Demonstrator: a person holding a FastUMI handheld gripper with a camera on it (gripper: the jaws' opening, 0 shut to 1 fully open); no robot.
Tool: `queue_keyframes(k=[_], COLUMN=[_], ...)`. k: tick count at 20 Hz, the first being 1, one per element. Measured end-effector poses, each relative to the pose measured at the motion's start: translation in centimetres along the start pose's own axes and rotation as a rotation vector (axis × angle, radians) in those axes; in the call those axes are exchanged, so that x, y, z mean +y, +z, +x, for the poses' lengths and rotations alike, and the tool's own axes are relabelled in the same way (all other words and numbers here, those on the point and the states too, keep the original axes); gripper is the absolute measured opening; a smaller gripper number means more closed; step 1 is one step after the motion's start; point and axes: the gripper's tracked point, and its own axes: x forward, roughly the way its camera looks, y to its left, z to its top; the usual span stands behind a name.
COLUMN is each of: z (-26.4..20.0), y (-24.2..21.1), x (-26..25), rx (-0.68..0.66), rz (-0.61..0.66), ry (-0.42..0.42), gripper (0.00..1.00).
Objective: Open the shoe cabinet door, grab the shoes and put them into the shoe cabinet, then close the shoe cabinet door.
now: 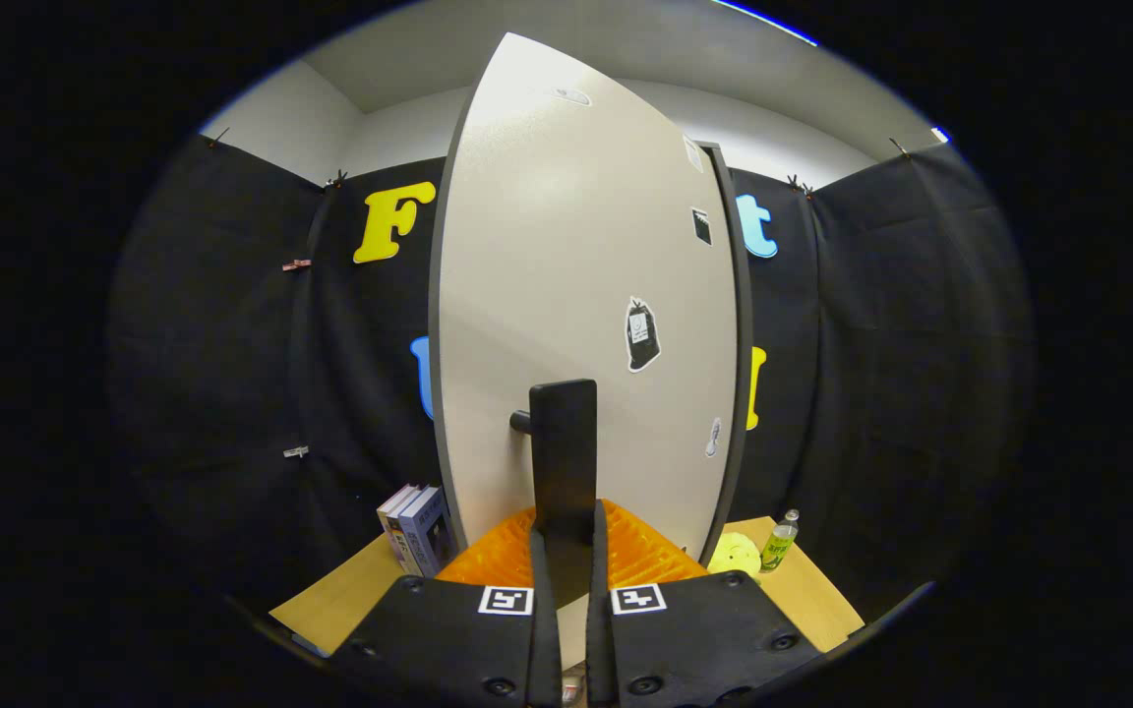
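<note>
The white shoe cabinet door (566, 246) stands tall right in front of me, with a dark rim and a few small stickers on its face. Its black upright handle (564, 433) sticks out from the door on a short peg. My gripper (566, 526) is shut on the lower part of this handle, and both fingers press its sides. The door looks turned at an angle, with its dark right edge (739, 324) showing.
The cabinet stands on a light wooden tabletop (330, 605). A few upright books (417, 528) lean just left of the door's foot. To the right of the door lie a yellow-green ball (734, 556) and a small green bottle (779, 541).
</note>
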Motion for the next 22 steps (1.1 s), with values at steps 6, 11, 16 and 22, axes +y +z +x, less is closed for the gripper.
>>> queue_keyframes(k=[6,11,16,22], z=[-2.7,-4.2,-4.5,-4.4], y=[0.2,0.3,0.5,0.7], x=[-4.5,-7.6,-10.5,-13.5], rx=[-0.003,-0.011,-0.012,-0.009], rz=[0.008,0.007,0.038,0.045], ry=[-0.051,-0.071,-0.048,-0.099], gripper=[0.13,0.13,0.13,0.12])
